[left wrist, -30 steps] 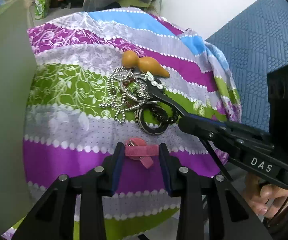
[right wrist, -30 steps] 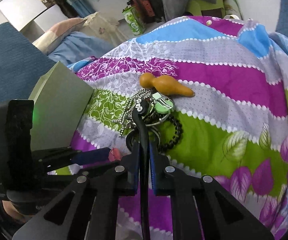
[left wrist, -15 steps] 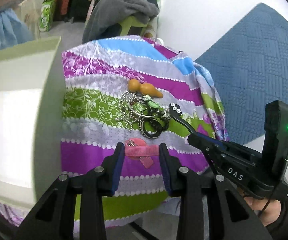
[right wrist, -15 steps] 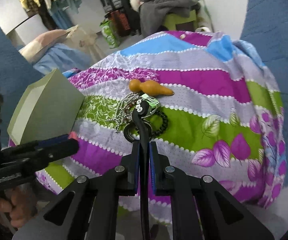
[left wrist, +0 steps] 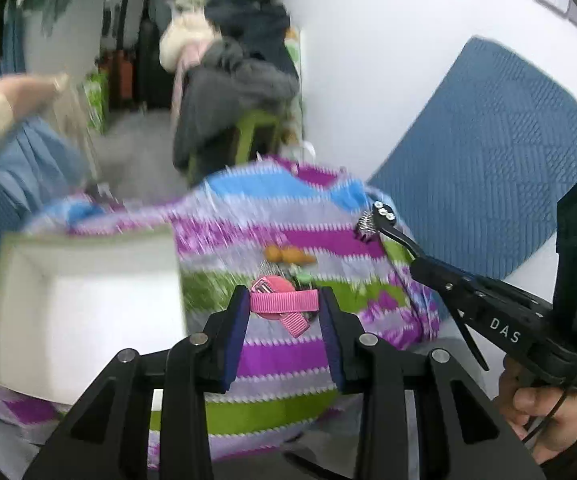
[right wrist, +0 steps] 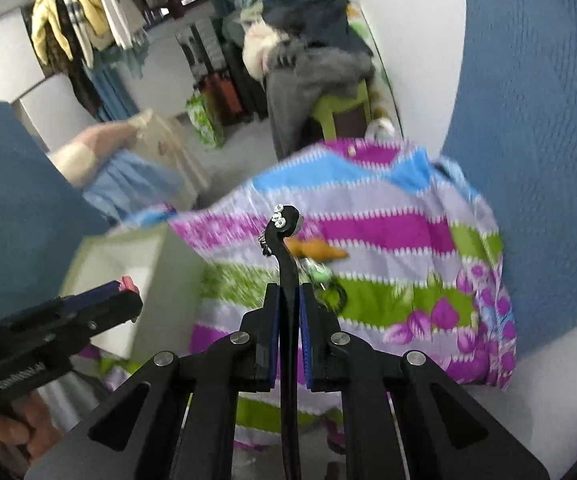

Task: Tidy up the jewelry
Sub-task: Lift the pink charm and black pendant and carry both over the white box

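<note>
My left gripper [left wrist: 282, 306] is shut on a pink ribbon hair clip [left wrist: 282, 302] and holds it in the air, above and short of the table. My right gripper [right wrist: 288, 308] is shut on a black curved hair clip [right wrist: 286, 240] with small stones at its tip, also lifted; a short piece of silver chain hangs at that tip [left wrist: 366, 226]. The jewelry pile [right wrist: 320, 276] lies small and blurred on the striped cloth [right wrist: 388, 232], next to an orange gourd-shaped piece [right wrist: 316, 250]. The open pale green box [left wrist: 84, 300] stands at the table's left.
A blue quilted panel [left wrist: 496, 168] stands behind the table on the right. A chair heaped with clothes [left wrist: 232, 88] and a white wall [left wrist: 368, 60] lie beyond. A person's arm [right wrist: 92, 148] shows at far left.
Both grippers have pulled up and back from the table, so the table looks smaller. The black clip has left the pile. The pink clip stays held.
</note>
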### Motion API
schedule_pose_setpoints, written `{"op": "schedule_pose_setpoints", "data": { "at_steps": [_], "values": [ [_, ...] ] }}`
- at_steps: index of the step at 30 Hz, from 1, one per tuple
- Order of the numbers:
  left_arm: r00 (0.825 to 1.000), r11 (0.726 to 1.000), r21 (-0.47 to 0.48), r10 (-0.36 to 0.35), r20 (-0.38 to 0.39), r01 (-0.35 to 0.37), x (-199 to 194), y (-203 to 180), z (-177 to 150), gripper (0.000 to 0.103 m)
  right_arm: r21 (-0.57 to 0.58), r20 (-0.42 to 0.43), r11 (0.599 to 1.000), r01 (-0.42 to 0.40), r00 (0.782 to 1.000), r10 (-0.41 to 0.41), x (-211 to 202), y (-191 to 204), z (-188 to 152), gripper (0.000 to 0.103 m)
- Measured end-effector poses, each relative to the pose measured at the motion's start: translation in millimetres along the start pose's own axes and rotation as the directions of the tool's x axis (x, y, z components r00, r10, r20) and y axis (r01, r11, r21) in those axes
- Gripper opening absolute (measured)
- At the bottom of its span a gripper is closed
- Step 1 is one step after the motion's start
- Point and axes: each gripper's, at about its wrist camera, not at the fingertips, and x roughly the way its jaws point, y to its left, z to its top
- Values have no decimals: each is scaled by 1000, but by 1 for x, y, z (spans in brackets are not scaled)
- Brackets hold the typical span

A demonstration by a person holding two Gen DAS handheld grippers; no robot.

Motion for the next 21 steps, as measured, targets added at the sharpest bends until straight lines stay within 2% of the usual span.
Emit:
{"op": "schedule_pose_setpoints", "data": {
  "at_steps": [7,12,21],
  "values": [
    [995,1000,-13,22,97,-21,-61,18,34,35,-59,85,998,-13,996,18,-37,41,34,7],
    [989,998,10,60,138,-62,-94,31,47,35,-91,130,995,-42,990,54,-52,73,53,7],
    [979,994,-53,108,171,-100,-127,80,52,35,-157,127,983,-100,985,120,-43,131,68,7]
  ]
}}
